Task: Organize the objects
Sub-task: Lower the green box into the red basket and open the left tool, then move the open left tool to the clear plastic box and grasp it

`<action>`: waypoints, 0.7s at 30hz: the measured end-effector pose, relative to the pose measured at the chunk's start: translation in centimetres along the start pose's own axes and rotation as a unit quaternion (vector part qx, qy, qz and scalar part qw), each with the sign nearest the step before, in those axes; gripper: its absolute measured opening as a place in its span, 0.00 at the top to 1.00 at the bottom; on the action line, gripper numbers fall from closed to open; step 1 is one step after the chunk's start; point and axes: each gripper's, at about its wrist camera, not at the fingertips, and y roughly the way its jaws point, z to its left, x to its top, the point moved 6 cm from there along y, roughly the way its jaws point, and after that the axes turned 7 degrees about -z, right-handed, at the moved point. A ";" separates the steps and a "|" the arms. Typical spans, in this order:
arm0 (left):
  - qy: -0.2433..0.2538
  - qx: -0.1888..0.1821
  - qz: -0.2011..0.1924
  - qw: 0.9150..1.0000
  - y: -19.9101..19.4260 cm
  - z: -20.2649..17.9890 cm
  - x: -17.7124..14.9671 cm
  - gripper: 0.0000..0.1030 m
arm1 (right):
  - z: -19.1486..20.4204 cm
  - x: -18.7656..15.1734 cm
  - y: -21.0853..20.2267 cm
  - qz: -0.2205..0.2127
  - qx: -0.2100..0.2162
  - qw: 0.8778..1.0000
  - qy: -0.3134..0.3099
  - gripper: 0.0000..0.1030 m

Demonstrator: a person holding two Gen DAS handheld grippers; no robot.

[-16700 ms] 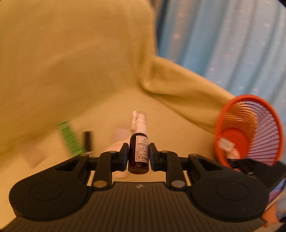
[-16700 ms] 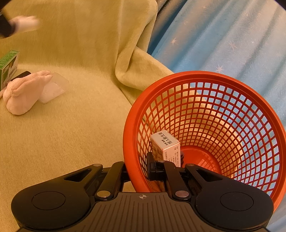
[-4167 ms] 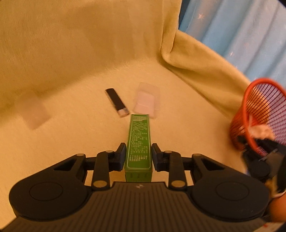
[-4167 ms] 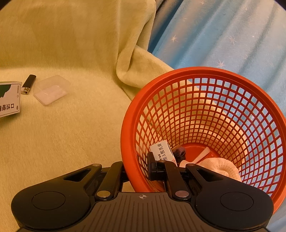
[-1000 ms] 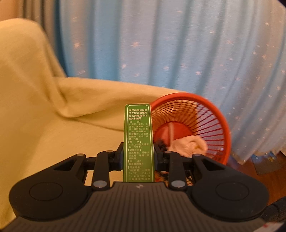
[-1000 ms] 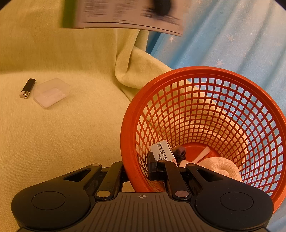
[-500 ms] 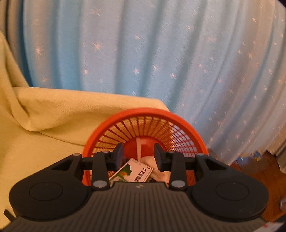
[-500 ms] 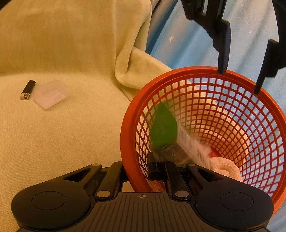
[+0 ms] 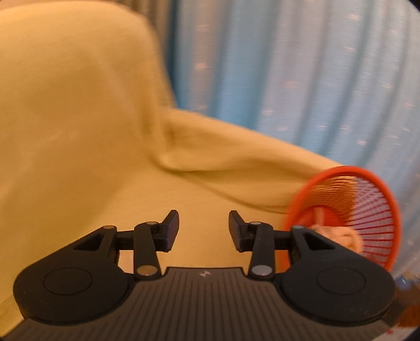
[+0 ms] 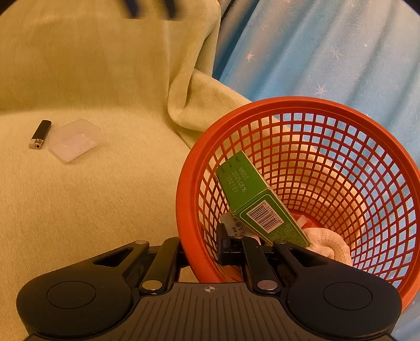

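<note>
My right gripper [image 10: 200,248] is shut on the near rim of the orange mesh basket [image 10: 341,112], which tilts toward me. Inside lean a green carton [image 10: 252,199], a white cloth [image 10: 325,242] and a small white box [image 10: 232,225]. A black lighter [image 10: 40,134] and a clear plastic case [image 10: 74,140] lie on the yellow sofa seat at the left. My left gripper [image 9: 203,230] is open and empty above the seat, left of the basket [image 9: 367,199]; its blurred fingers [image 10: 132,8] show at the top of the right wrist view.
The yellow-covered sofa [image 10: 92,196] has a high back [image 9: 73,91] and an armrest [image 9: 236,157] beside the basket. A blue star-patterned curtain [image 10: 328,47] hangs behind, and it also fills the right of the left wrist view [image 9: 302,65].
The green carton has dropped from my left gripper and settled leaning in the basket. My left gripper has swung left, away from the basket, and stays open. My right gripper still holds the rim.
</note>
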 end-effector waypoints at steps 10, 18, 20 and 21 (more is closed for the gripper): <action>-0.054 0.098 0.018 0.994 -0.7 9.2 -4.2 0.59 | -0.1 0.0 -0.2 0.001 0.000 1.000 -0.002 0.95; -0.083 0.116 0.040 0.989 1.8 11.1 -8.6 0.57 | -0.1 -0.1 -0.1 0.001 0.000 1.000 -0.002 0.95; -0.076 0.106 0.043 0.991 2.8 10.5 -9.4 0.57 | -0.1 -0.1 -0.1 0.001 0.000 1.000 -0.001 0.95; -0.073 0.099 0.044 0.991 3.7 10.2 -9.7 0.55 | -0.2 -0.1 -0.1 0.001 0.000 1.000 -0.001 0.95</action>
